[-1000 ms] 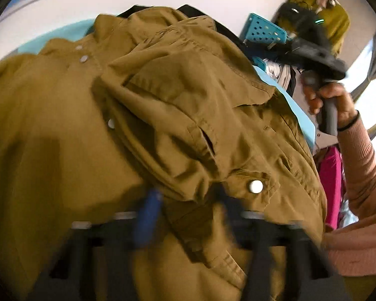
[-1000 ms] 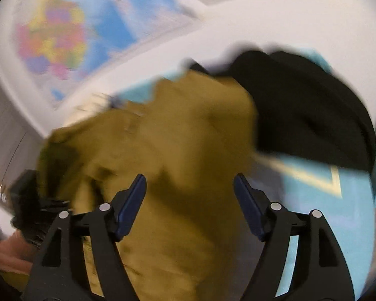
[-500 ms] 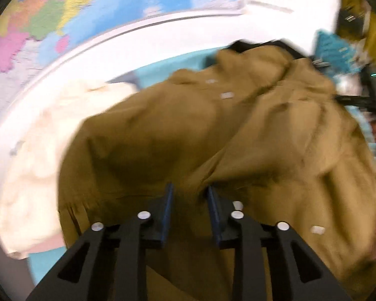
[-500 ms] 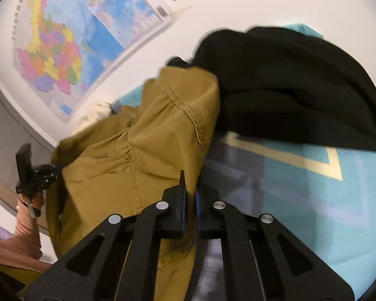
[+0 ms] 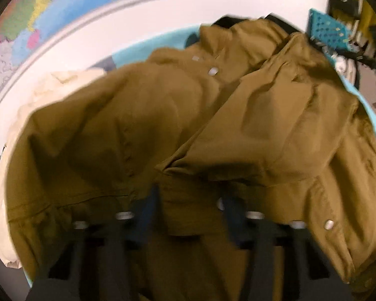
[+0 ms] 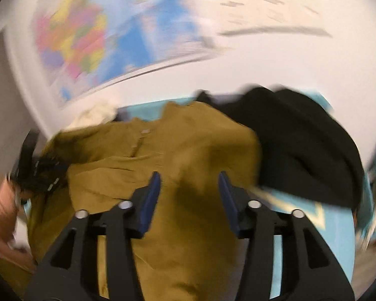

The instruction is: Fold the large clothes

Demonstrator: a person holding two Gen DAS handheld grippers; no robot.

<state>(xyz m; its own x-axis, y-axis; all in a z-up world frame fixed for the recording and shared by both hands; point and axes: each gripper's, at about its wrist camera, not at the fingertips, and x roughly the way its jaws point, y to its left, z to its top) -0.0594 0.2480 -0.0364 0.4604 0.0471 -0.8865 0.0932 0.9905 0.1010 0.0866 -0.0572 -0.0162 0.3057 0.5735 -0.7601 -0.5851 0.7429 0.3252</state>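
Observation:
An olive-brown jacket [image 5: 163, 115] with metal snaps lies crumpled on a light blue surface [image 6: 313, 238]. In the blurred left wrist view a fold of its hem fills the gap of my left gripper [image 5: 189, 208], whose jaws are closing on that cloth. The right wrist view shows the same jacket [image 6: 188, 145] below my right gripper [image 6: 189, 188]. Its jaws are opening and stand well apart, with no cloth pinched between the blue pads [image 6: 153, 195].
A black garment [image 6: 300, 145] is heaped at the jacket's right, and a cream garment [image 5: 37, 95] at its left. A blue perforated basket [image 5: 325, 30] stands at the far right. A coloured map [image 5: 50, 12] hangs on the white wall. A pink sleeve [image 6: 0, 213] shows at the left.
My right gripper, shut at the jacket's edge half a second ago, has opened and lifted. My left gripper has shifted with the jacket's hem between its fingers.

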